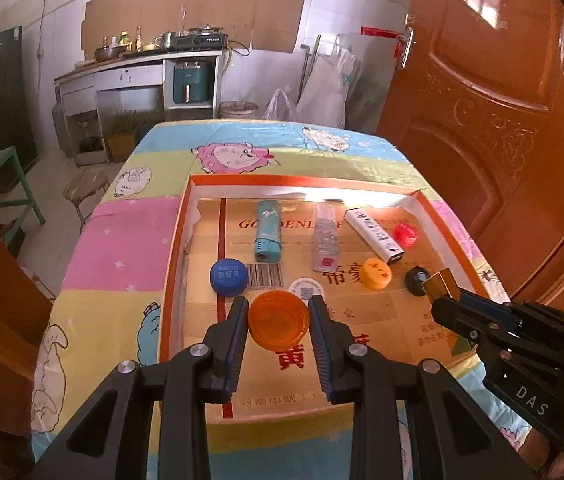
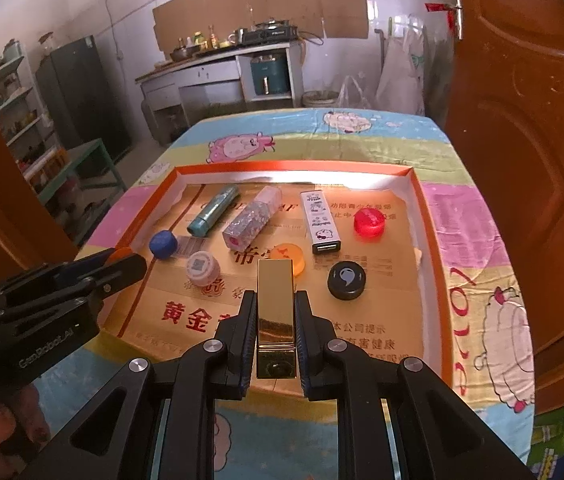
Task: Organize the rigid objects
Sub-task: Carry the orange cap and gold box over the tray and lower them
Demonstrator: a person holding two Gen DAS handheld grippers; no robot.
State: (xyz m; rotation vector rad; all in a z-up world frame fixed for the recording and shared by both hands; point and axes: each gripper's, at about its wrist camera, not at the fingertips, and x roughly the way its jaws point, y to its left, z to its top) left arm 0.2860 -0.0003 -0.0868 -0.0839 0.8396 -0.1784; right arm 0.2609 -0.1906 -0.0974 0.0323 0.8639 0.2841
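Observation:
My left gripper (image 1: 278, 300) is shut on a translucent orange cap (image 1: 278, 320), held over the near part of an orange-rimmed cardboard tray (image 1: 176, 248). My right gripper (image 2: 275, 294) is shut on a shiny gold rectangular case (image 2: 276, 304), which sticks out forward over the tray (image 2: 427, 216). In the tray lie a teal lighter (image 1: 268, 232), a clear glittery lighter (image 1: 325, 244), a white lighter (image 1: 373, 236), and red (image 1: 405, 234), yellow-orange (image 1: 377, 274), black (image 1: 415, 280), blue (image 1: 228, 277) and white (image 1: 305, 290) caps.
The tray rests on a table under a pastel cartoon-sheep cloth (image 1: 122, 240). A brown wooden door (image 1: 501, 120) stands close on the right. A green stool (image 1: 2, 184) and a small round stool (image 1: 86, 188) stand left of the table. A kitchen counter (image 1: 142, 64) is at the back.

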